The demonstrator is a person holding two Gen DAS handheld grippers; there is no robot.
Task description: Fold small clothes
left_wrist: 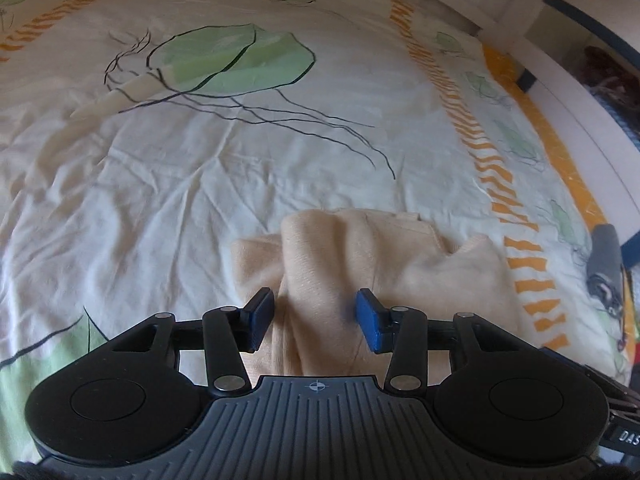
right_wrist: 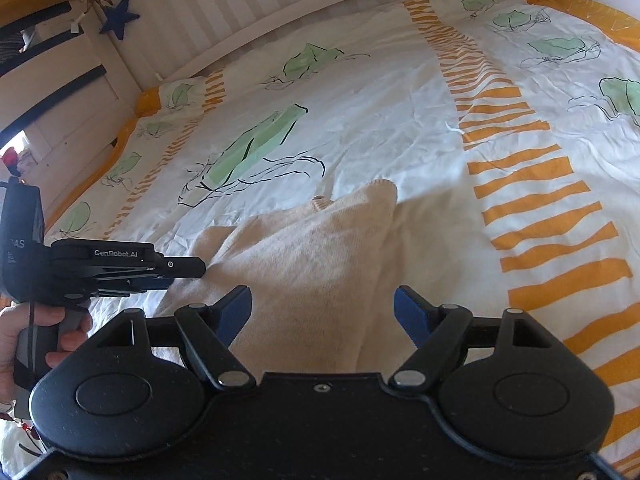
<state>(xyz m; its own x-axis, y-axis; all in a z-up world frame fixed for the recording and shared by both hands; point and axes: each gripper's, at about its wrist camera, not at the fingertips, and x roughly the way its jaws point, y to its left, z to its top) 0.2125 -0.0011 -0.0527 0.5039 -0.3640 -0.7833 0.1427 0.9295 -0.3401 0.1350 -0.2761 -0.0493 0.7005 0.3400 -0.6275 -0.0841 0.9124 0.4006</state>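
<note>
A small beige knit garment [left_wrist: 360, 264] lies bunched on the bed, folded over itself with a raised ridge. In the left wrist view my left gripper [left_wrist: 316, 320] is open, its blue pads on either side of a fold of the garment, low over it. In the right wrist view the garment [right_wrist: 312, 264] lies just ahead, one corner pointing away. My right gripper [right_wrist: 322, 316] is open wide over its near edge. The left gripper [right_wrist: 188, 268] shows from the side at the garment's left edge, held by a hand.
The bed cover [left_wrist: 200, 184] is white with green leaf prints and orange stripe bands [right_wrist: 532, 200]. A white slatted bed rail [right_wrist: 280, 8] runs along the far side. A blue star [right_wrist: 119, 16] hangs at the rail's left. A grey object [left_wrist: 606, 256] lies at the bed's right edge.
</note>
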